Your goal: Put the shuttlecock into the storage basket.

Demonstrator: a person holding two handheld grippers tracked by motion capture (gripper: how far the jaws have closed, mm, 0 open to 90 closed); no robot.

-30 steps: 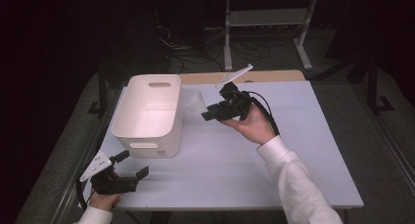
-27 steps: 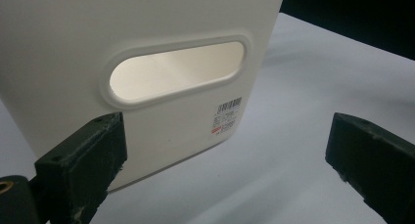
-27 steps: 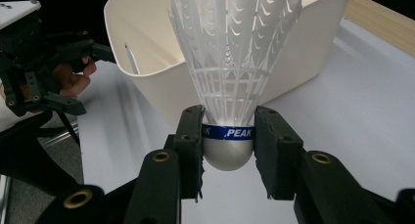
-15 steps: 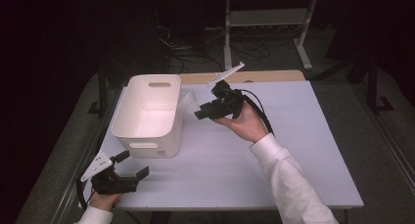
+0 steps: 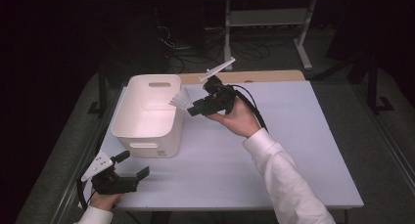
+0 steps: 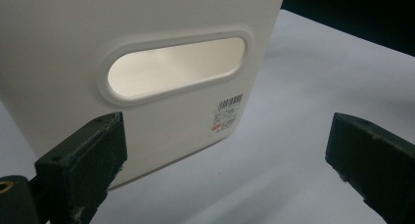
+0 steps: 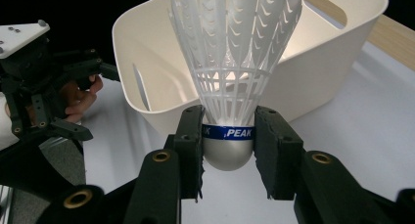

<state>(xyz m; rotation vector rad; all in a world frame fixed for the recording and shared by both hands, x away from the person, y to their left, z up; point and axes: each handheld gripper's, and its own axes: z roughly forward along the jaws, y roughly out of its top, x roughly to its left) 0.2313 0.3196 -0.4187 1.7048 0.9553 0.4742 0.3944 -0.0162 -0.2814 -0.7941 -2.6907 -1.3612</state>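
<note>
Shuttlecock (image 7: 229, 72): white feathers, silver-grey cork, blue band with white "PEAK" lettering. Bin (image 5: 147, 111): white, small barcode label. Table (image 5: 293, 150): pale lavender-white. Jaws: black.

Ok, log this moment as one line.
right gripper: shut on shuttlecock, beside bin rim | left gripper: open, idle

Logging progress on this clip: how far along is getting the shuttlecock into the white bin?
Done: the right tongs are shut on the shuttlecock at its cork and hold it up at the white bin's right rim. In hand: carrying it over the opening. Left: release; the bin's visible inside looks empty. The left tongs are open and idle at the table's near-left corner.
</note>
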